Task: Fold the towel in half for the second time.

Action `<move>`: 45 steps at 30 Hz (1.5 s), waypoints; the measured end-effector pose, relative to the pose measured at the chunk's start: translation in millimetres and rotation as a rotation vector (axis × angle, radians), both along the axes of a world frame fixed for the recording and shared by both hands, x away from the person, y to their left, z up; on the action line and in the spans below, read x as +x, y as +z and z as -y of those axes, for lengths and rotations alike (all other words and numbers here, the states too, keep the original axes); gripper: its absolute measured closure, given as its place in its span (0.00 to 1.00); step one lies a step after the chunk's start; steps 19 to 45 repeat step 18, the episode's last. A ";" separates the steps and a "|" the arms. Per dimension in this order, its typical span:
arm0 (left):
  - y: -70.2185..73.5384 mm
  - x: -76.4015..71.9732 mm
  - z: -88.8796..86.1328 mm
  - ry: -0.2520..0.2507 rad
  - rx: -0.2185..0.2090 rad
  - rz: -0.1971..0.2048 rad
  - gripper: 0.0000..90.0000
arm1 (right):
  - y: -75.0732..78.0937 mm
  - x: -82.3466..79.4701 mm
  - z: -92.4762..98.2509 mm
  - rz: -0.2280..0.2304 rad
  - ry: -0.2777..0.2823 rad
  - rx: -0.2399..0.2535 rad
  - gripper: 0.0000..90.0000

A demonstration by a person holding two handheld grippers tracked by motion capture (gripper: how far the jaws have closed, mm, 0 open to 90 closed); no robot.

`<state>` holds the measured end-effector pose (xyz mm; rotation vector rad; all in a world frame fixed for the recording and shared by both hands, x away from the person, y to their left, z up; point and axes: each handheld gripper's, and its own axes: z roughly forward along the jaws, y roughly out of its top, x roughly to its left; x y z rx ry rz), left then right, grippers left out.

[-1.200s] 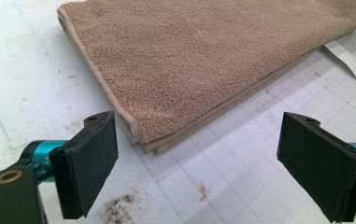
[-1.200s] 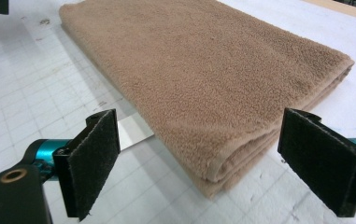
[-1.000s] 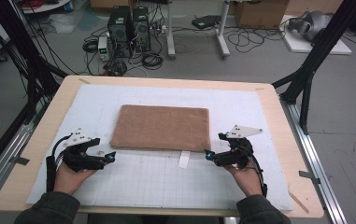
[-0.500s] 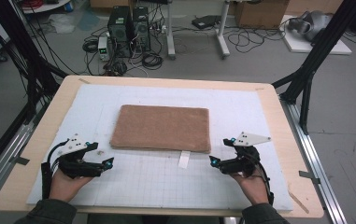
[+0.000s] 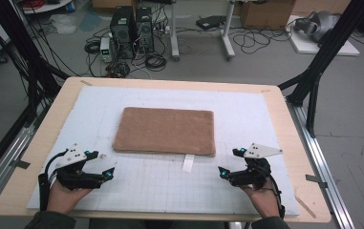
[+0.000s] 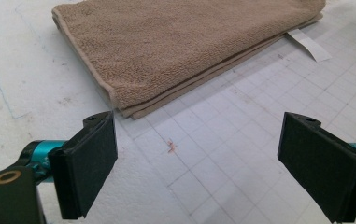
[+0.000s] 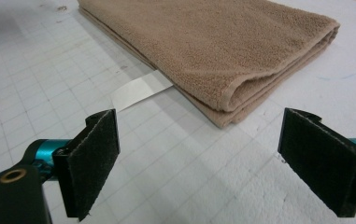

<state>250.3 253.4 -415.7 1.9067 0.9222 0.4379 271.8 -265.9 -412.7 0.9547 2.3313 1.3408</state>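
Two hand-held grippers are hovering low over the near part of the bench, each well short of a folded brown towel that is lying flat in the middle of the white gridded mat. In the left gripper view, the towel is sitting ahead of the jaws and clear of them, its near corner pointing back toward the left jaw, with bare mat between. In the right gripper view, the towel is likewise lying ahead, its folded corner falling between the two jaws but farther off, touching neither.

A white tag is sticking out from under the towel's near edge and lying flat on the mat, between the two grippers. Nothing is standing between either gripper and the cloth.

The left gripper is standing with its jaws wide apart, gripping nothing and touching nothing. The right gripper is showing the same: jaws spread wide, empty, over bare grid.

Beyond the bench, computer towers and loose cables are crowding the grey floor, with black frame legs rising at either side.
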 end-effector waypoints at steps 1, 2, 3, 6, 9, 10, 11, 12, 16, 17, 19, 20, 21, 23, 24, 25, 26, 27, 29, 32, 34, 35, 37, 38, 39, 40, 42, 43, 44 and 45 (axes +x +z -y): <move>0.2 -0.7 -0.6 0.000 0.003 0.001 0.14 | -0.3 -1.5 0.7 0.003 -0.001 -0.004 0.13; 0.3 -1.3 -0.9 0.001 0.005 0.002 0.14 | -0.5 -2.9 1.0 0.001 0.001 0.001 0.13; 0.1 -2.2 -1.3 0.003 0.006 0.000 0.14 | -0.7 -4.1 1.6 0.002 0.000 0.002 0.13; -0.9 -6.3 -4.0 0.008 0.006 0.002 0.14 | -1.7 -8.4 3.6 0.005 0.001 0.004 0.13; -3.2 -11.2 -7.0 0.015 0.016 -0.002 0.14 | -3.9 -12.0 4.7 0.005 0.002 0.007 0.13; -4.2 -12.9 -7.7 0.020 0.016 -0.002 0.14 | -4.8 -13.7 5.0 0.001 0.003 0.007 0.13; -4.9 -14.9 -8.6 0.023 0.010 -0.003 0.14 | -6.1 -14.5 5.5 0.002 0.004 0.007 0.13; -5.3 -15.9 -9.0 0.023 0.012 -0.001 0.14 | -7.2 -15.7 6.2 -0.003 0.003 0.010 0.13; -5.1 -21.1 -10.0 0.027 0.004 0.005 0.14 | -10.3 -17.9 7.1 -0.004 0.003 0.008 0.13; -4.9 -22.0 -9.9 0.027 0.006 0.009 0.14 | -10.6 -18.3 7.0 -0.008 0.006 0.006 0.13; -4.9 -22.8 -9.8 0.027 0.010 0.013 0.14 | -10.8 -18.3 6.9 -0.005 0.007 0.003 0.13; -4.9 -22.8 -9.8 0.027 0.010 0.013 0.14 | -10.8 -18.3 6.9 -0.005 0.007 0.003 0.13; -4.9 -22.8 -9.8 0.027 0.010 0.013 0.14 | -10.8 -18.3 6.9 -0.005 0.007 0.003 0.13; -4.9 -22.8 -9.8 0.027 0.010 0.013 0.14 | -10.8 -18.3 6.9 -0.005 0.007 0.003 0.13; -4.9 -22.8 -9.8 0.027 0.010 0.013 0.14 | -10.8 -18.3 6.9 -0.005 0.007 0.003 0.13; -4.9 -22.8 -9.8 0.027 0.010 0.013 0.14 | -10.8 -18.3 6.9 -0.005 0.007 0.003 0.13; -4.9 -22.8 -9.8 0.027 0.010 0.013 0.14 | -10.8 -18.3 6.9 -0.005 0.007 0.003 0.13; -4.9 -22.8 -9.8 0.027 0.010 0.013 0.14 | -10.8 -18.3 6.9 -0.005 0.007 0.003 0.13; -4.9 -22.8 -9.8 0.027 0.010 0.013 0.14 | -10.8 -18.3 6.9 -0.005 0.007 0.003 0.13; -4.9 -22.8 -9.8 0.027 0.010 0.013 0.14 | -10.8 -18.3 6.9 -0.005 0.007 0.003 0.13; -4.9 -22.8 -9.8 0.027 0.010 0.013 0.14 | -10.8 -18.3 6.9 -0.005 0.007 0.003 0.13; -4.9 -22.8 -9.8 0.027 0.010 0.013 0.14 | -10.8 -18.3 6.9 -0.005 0.007 0.003 0.13; -4.9 -22.8 -9.8 0.027 0.010 0.013 0.14 | -10.8 -18.3 6.9 -0.005 0.007 0.003 0.13; -4.9 -22.8 -9.8 0.027 0.010 0.013 0.14 | -10.8 -18.3 6.9 -0.005 0.007 0.003 0.13; -4.9 -22.8 -9.8 0.027 0.010 0.013 0.14 | -10.8 -18.3 6.9 -0.005 0.007 0.003 0.13; -4.9 -22.8 -9.8 0.027 0.010 0.013 0.14 | -10.8 -18.3 6.9 -0.005 0.007 0.003 0.13; -4.9 -22.8 -9.8 0.027 0.010 0.013 0.14 | -10.8 -18.3 6.9 -0.005 0.007 0.003 0.13; -4.9 -22.8 -9.8 0.027 0.010 0.013 0.14 | -10.8 -18.3 6.9 -0.005 0.007 0.003 0.13; -4.9 -22.8 -9.8 0.027 0.010 0.013 0.14 | -10.8 -18.3 6.9 -0.005 0.007 0.003 0.13; -4.9 -22.8 -9.8 0.027 0.010 0.013 0.14 | -10.8 -18.3 6.9 -0.005 0.007 0.003 0.13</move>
